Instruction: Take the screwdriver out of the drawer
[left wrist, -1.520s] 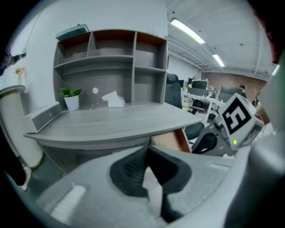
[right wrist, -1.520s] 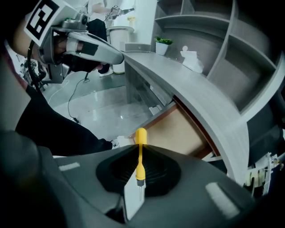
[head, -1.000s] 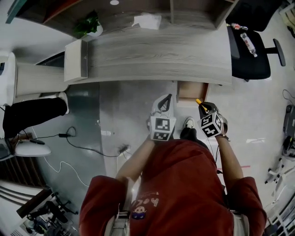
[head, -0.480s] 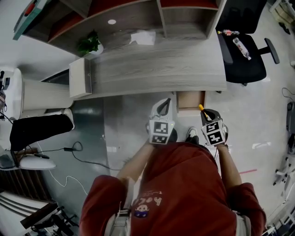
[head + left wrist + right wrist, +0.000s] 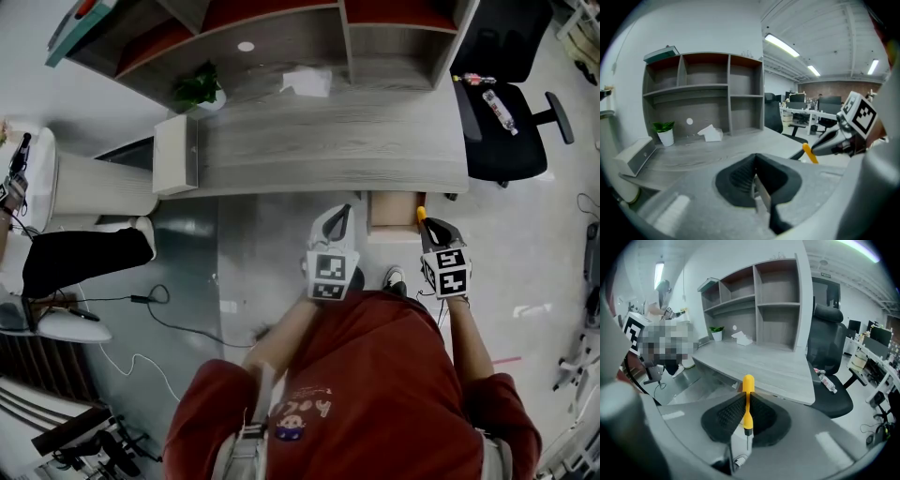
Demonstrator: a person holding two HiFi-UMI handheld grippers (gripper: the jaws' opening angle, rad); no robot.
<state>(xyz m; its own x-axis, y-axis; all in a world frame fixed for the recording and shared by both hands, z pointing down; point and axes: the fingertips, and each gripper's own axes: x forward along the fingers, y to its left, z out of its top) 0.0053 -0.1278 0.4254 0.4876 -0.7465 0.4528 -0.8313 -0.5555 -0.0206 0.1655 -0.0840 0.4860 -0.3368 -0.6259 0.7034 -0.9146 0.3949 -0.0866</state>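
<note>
Seen from above, a person in a red top stands at a grey wood desk (image 5: 328, 141) holding a gripper in each hand. A drawer (image 5: 392, 208) stands pulled out from under the desk's front edge, just ahead of both grippers.

The right gripper (image 5: 427, 225) is clenched on a yellow-handled screwdriver (image 5: 748, 401). Its own view shows the two dark pads pressed against the handle's sides. The tool's long axis runs along the jaws: the rounded handle end pokes forward toward the desk, and the thin metal shaft points back toward the gripper body. The screwdriver appears already lifted out, held over the drawer's right front corner and not resting in it.

The left gripper (image 5: 337, 217) hovers just left of the drawer, its jaws closed together with nothing between them. The right hand is the one on the tool; the left is near it but apart. Any next move would likely turn on carrying the handle-first tool clear of the drawer.

Compared with a second ago, the handle leaned toward the left over the drawer's middle; now it points nearly straight at the desk, and the right gripper sits further toward the drawer's right side. The left gripper has barely shifted
</note>
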